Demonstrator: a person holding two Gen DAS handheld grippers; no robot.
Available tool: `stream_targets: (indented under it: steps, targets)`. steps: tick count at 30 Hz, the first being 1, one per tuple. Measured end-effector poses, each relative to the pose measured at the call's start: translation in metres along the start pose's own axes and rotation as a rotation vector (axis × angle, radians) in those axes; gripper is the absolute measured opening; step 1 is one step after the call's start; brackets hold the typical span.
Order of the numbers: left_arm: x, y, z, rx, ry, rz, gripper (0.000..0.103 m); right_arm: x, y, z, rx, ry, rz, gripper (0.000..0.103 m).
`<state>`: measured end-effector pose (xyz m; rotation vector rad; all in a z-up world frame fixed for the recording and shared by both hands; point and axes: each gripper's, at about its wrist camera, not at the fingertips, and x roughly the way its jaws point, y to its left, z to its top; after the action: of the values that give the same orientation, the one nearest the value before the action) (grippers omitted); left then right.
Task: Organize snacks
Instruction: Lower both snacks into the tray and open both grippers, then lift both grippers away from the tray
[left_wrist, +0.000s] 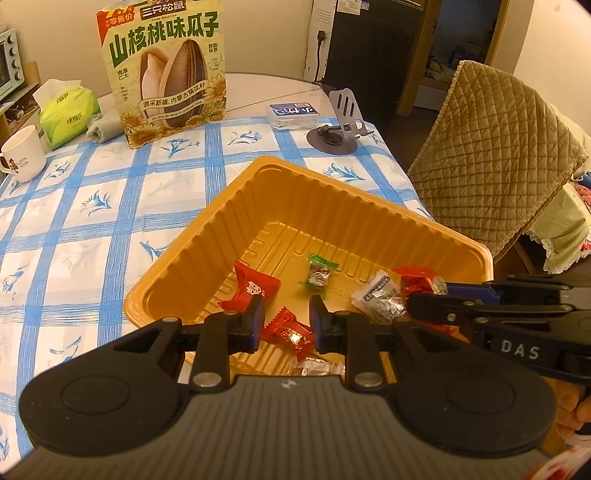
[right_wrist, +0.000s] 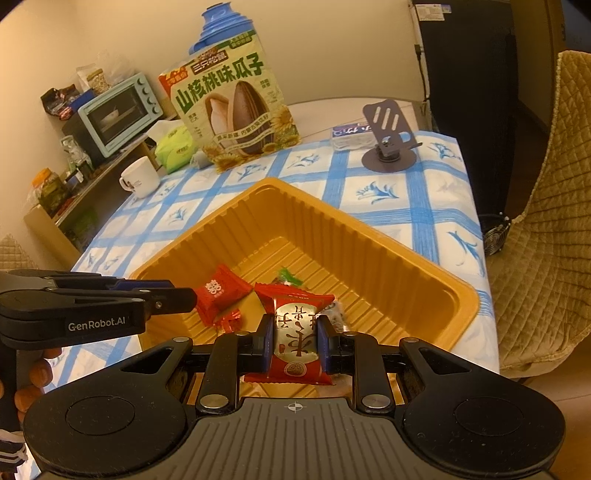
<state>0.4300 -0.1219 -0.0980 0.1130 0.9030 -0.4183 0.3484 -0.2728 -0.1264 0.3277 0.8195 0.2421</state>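
Candies lie scattered on the ribbed floor of the orange plastic tray (left_wrist: 369, 225), which sits on the blue-and-white checked tablecloth (left_wrist: 92, 221) and fills the middle of both wrist views.

My left gripper (left_wrist: 287, 321) hovers over the tray's near edge at the bottom centre of its own frame. Its jaws stand a little apart with nothing pinched between the pads. A small red wrapped candy (left_wrist: 290, 334) lies on the tray floor just below the gap. To the upper left of it I see a larger red pillow-shaped candy with a white emblem (left_wrist: 251, 290), and further up a green-wrapped candy (left_wrist: 319, 273). A silver-and-white wrapped sweet (left_wrist: 380, 299) rests at the right, near my other tool.

My right gripper (right_wrist: 295, 341) is clamped on a red and silver foil snack packet with printed characters (right_wrist: 295, 332). I hold it upright between the blue pads, above the tray's near side at the lower centre of the right wrist view.

At the top of both frames stands a tall green sunflower-seed bag (left_wrist: 166, 70). A white mug (left_wrist: 22, 155) sits at the left edge, and a grey metal phone stand (left_wrist: 340, 125) at the upper right.
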Motion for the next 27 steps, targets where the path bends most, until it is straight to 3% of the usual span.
stream_targets:
  steps: [10,13,14,15,17,23,27]
  targets:
    - [-0.002,0.006,0.003,-0.015,-0.004,0.026,0.024,0.013,0.007,0.007,-0.019,-0.015,0.015,0.025]
    - [-0.004,0.008,0.004,-0.025,-0.007,0.033,0.036,0.016,0.007,0.011,0.001,-0.003,0.025,0.026]
    - [-0.006,0.008,0.004,-0.030,-0.010,0.034,0.040,0.015,0.006,0.011,0.008,-0.003,0.023,0.032]
    - [-0.007,0.009,0.005,-0.034,-0.014,0.034,0.041,0.013,0.006,0.011,0.013,-0.011,0.015,0.051]
    - [-0.010,0.010,0.005,-0.035,-0.018,0.036,0.045,0.007,0.005,0.010,0.018,-0.052,-0.007,0.078]
    - [-0.020,0.011,0.004,-0.046,-0.042,0.046,0.071,-0.002,-0.001,0.012,0.040,-0.054,-0.027,0.082]
    - [-0.030,0.009,0.002,-0.048,-0.063,0.043,0.079,-0.012,-0.004,0.010,0.060,-0.063,-0.049,0.091]
